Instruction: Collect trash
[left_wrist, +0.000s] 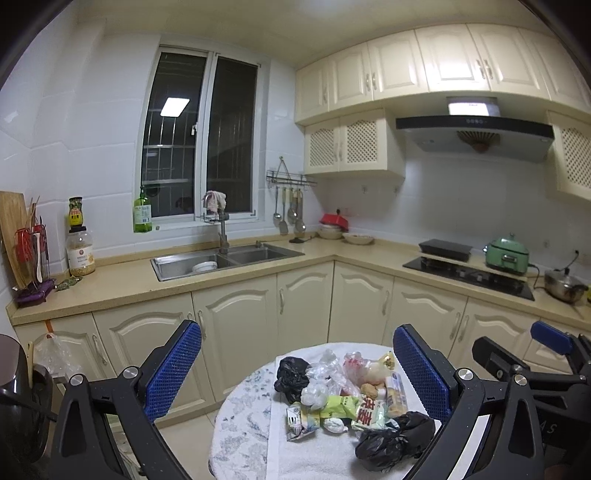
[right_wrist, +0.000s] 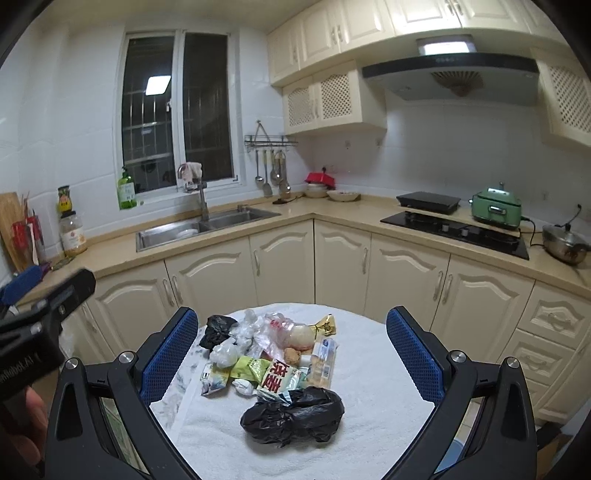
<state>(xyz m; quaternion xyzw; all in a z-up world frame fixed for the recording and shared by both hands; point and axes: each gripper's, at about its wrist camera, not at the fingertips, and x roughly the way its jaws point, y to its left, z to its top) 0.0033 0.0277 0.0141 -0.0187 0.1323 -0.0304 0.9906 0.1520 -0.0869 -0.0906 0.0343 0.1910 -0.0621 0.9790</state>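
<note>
A pile of trash lies on a small round table (right_wrist: 369, 369) covered with a white towel. Nearest me is a big crumpled black bag (right_wrist: 293, 415) (left_wrist: 395, 435); a smaller black bag (right_wrist: 216, 330) (left_wrist: 291, 374) lies at the far left. Between them are clear plastic wraps (right_wrist: 236, 343), a green snack packet (right_wrist: 251, 367), a red-and-white wrapper (right_wrist: 280, 378) and a yellow biscuit pack (right_wrist: 325, 360). My left gripper (left_wrist: 297, 369) hangs open above the table's left side. My right gripper (right_wrist: 291, 354) is open too, its blue pads (right_wrist: 168, 354) either side of the pile, nothing held.
Cream base cabinets (right_wrist: 280, 262) and an L-shaped counter stand behind the table, with a steel sink (left_wrist: 225, 260), a hob (right_wrist: 454, 232), a green cooker (right_wrist: 496, 206) and a steel pot (right_wrist: 565, 243). A plastic bag (left_wrist: 55, 354) hangs on a cabinet at left.
</note>
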